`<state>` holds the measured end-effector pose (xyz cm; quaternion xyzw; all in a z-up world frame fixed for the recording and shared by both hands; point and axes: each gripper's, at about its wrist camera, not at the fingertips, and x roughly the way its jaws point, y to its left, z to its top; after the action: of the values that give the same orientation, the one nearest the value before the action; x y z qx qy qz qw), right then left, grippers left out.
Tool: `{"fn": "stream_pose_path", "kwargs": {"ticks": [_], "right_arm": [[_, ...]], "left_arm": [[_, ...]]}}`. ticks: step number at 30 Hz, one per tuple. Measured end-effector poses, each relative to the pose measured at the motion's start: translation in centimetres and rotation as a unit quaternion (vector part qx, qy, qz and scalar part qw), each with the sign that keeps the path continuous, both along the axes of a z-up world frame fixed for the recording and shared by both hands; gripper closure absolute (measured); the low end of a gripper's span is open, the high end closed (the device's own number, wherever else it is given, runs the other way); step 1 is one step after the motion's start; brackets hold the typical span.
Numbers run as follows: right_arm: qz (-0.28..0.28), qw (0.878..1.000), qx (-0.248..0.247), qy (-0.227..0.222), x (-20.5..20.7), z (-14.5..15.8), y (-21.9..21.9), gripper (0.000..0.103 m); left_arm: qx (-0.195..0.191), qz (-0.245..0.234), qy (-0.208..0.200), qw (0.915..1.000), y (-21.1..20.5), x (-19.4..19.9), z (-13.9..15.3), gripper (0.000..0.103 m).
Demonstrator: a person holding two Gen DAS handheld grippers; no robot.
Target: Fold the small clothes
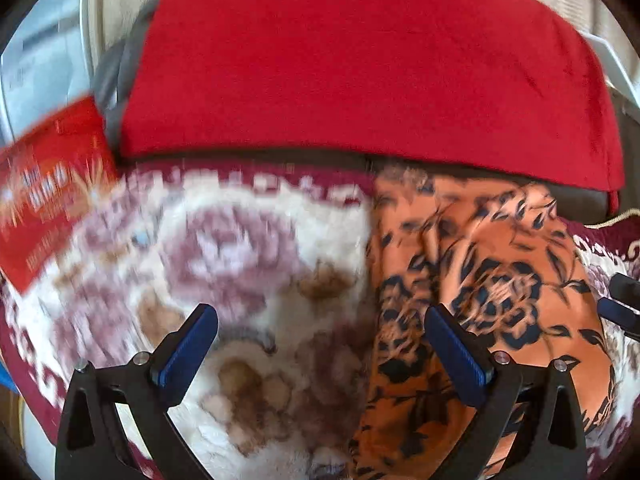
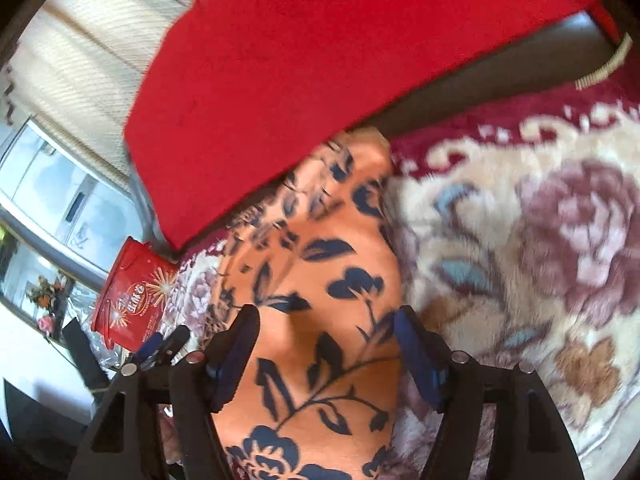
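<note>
Lying on one floral blanket (image 1: pixel 240 240): one orange flowered garment (image 1: pixel 500 280), one red cloth (image 1: pixel 360 60) behind; left tool (image 1: pixel 320 344) spread, empty; right tool (image 2: pixel 326 340) spread above the garment.

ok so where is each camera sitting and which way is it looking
Left wrist: on the left tongs, looking down along open jaws at the floral blanket and the orange flowered garment; the right tongs peek in.
Right wrist: on the right tongs, over the garment, jaws open; left tongs show.
Shared: garment, blanket, red cloth, red tub.
</note>
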<state>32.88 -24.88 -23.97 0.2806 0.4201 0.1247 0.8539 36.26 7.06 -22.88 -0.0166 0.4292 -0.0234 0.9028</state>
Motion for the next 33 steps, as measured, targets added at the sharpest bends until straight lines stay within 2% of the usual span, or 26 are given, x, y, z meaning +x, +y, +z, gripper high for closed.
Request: {"fn": "stream_pose_path", "kwargs": {"ticks": [3,4,6,8,12,17,22,26,29,30,33], "right_arm": [[0.017,1.000,-0.016,0.016,0.2,-0.5,1.4,0.029],[0.019,0.999,-0.033,0.025,0.2,-0.9,1.9,0.029],[0.040,0.994,-0.092,0.050,0.3,-1.8,3.4,0.029],[0.040,0.994,-0.085,0.057,0.4,-2.3,3.7,0.029],[0.031,0.996,-0.043,0.066,0.6,-2.1,2.6,0.029],[0.019,0.999,-0.032,0.028,-0.4,-0.2,0.6,0.029],[0.005,0.998,-0.055,-0.028,-1.5,1.8,0.9,0.029],[0.033,0.996,-0.079,-0.034,-1.3,1.7,2.5,0.030],[0.055,0.991,-0.125,0.012,-0.4,-0.5,4.1,0.031],[0.057,0.989,-0.138,0.011,-0.4,-0.8,4.4,0.031],[0.056,0.991,-0.120,0.012,-0.4,-0.3,3.8,0.031]], "left_arm": [[-0.005,0.004,0.064,0.9979,-0.1,0.5,-2.9,0.000],[-0.004,0.007,0.064,0.9979,-0.2,0.4,-3.3,0.000],[0.007,0.010,0.056,0.9984,-0.5,0.1,-3.4,0.000],[0.028,0.004,0.047,0.9985,-1.1,-0.1,-3.2,0.000],[0.033,0.004,0.020,0.9993,-1.3,-0.3,-2.0,0.000],[0.059,0.002,-0.025,0.9979,-2.4,-1.3,-0.6,0.000],[0.065,-0.001,-0.055,0.9964,-2.3,-2.4,0.6,0.000],[0.072,-0.008,-0.053,0.9960,-3.1,-2.6,0.5,0.000],[0.084,-0.012,-0.044,0.9954,-3.7,-2.4,-0.2,0.000],[0.086,-0.013,-0.041,0.9954,-3.8,-2.4,-0.4,0.000],[0.084,-0.013,-0.040,0.9956,-3.8,-2.4,-0.5,0.000]]}}
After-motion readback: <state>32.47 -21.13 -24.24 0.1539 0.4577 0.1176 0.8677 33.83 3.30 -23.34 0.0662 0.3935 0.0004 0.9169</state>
